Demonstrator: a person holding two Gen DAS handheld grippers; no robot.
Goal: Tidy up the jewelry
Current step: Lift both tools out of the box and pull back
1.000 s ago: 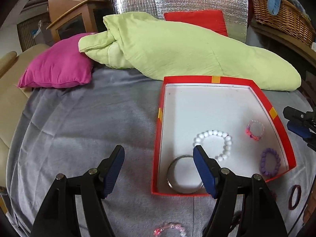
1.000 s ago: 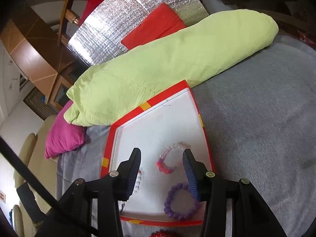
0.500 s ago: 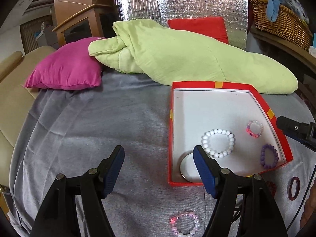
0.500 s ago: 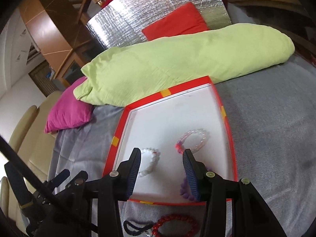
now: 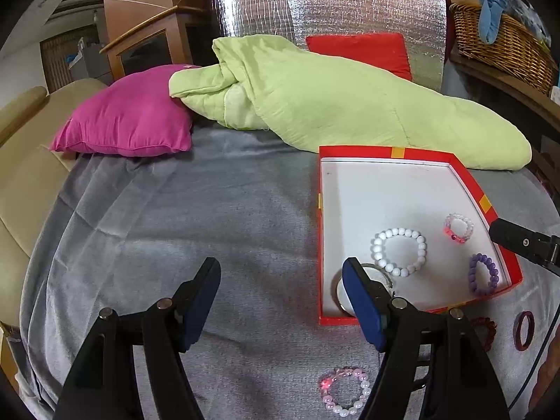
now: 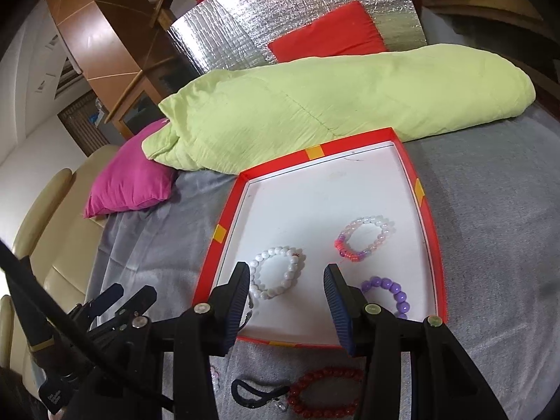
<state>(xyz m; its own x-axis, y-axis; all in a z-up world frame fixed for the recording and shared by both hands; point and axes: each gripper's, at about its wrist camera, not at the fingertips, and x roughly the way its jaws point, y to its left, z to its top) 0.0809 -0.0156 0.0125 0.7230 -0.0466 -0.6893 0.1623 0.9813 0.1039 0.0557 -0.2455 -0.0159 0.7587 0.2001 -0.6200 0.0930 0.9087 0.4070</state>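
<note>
While four bracelets and a metal bangle (image 5: 364, 288) are already gathered in the red box (image 5: 392, 152) at right of frame, a pink bracelet (image 5: 344, 393), a red bracelet (image 6: 323, 395) and a dark ring (image 5: 524, 330) are left on the grey blanket (image 5: 196, 224). Both the left gripper (image 5: 280, 301) and right gripper (image 6: 287, 302) are held wide open, empty. Compared with a second ago, both are seen drawn back from the box.

Grey bed cover (image 5: 182, 231): soft, matt, napped cloth. Red cardboard tray (image 6: 425, 224): matt white paper lining. White bead bracelet (image 6: 278, 273), ahead of the right tongs (image 6: 287, 301): glossy, smooth. Crinkled silver foil panel (image 5: 329, 10), far beyond: shiny. Left tongs (image 5: 281, 301): ribbed blue pads, matt black plastic.
</note>
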